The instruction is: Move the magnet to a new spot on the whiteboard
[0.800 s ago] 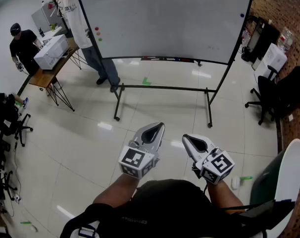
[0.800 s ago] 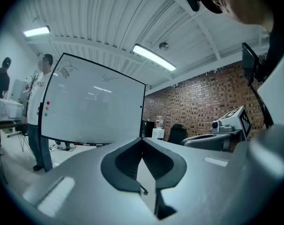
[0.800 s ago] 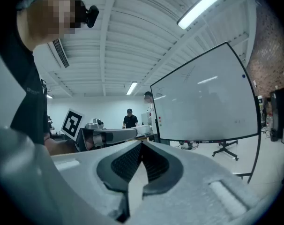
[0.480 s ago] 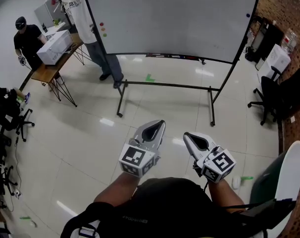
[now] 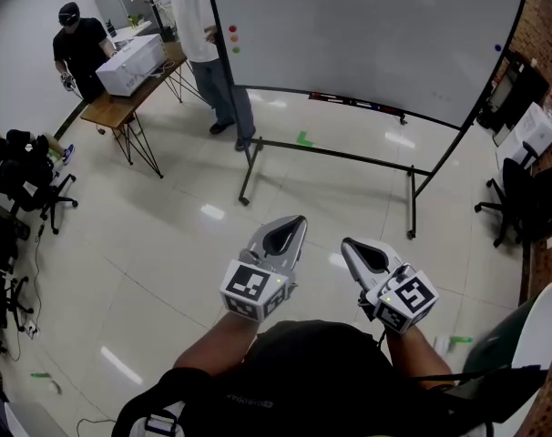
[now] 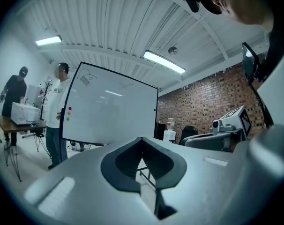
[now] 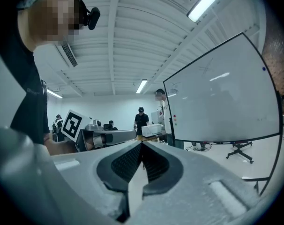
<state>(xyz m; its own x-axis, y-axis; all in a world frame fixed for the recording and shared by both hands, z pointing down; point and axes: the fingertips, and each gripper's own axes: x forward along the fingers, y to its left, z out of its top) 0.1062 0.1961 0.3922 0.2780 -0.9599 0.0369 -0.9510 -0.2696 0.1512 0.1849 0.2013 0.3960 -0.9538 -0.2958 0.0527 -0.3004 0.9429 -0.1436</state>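
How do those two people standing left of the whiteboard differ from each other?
The person in black wears a dark top and cap; the person in white wears a white shirt and blue jeans. The person in black stands at the table, by the white box; the person in white stands right beside the whiteboard. Both are on their feet.

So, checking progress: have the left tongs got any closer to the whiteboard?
No. The left tongs keep the same gap to the stand's floor bar.
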